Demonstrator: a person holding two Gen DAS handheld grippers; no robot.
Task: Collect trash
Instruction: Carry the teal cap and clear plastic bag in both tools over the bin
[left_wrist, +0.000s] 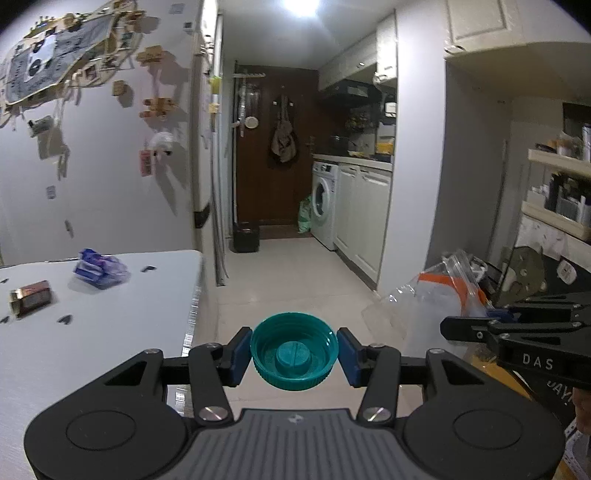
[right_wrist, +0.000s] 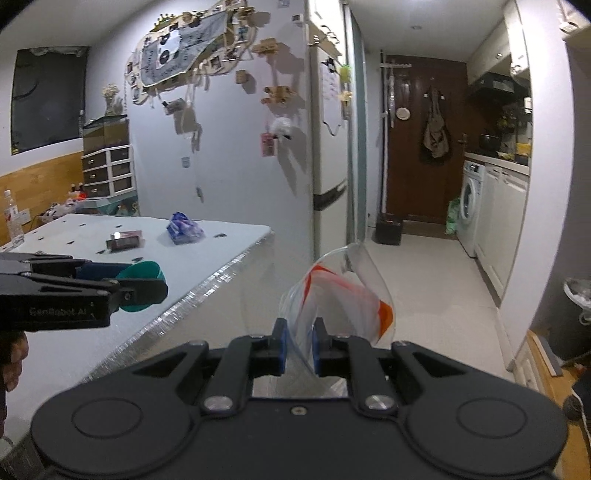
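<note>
My left gripper is shut on a teal bottle cap, open side toward the camera, held off the right edge of the white table. The cap also shows in the right wrist view. My right gripper is shut on the rim of a clear zip bag with an orange-red strip, held in the air to the right of the cap; the bag also shows in the left wrist view. On the table lie a crumpled blue-purple wrapper and a small dark box.
The table's edge runs between the grippers. A fridge stands behind the table. A hallway with a washing machine, a black bin and a brown door lies ahead. Shelves stand at the right. A plastic bottle stands far left.
</note>
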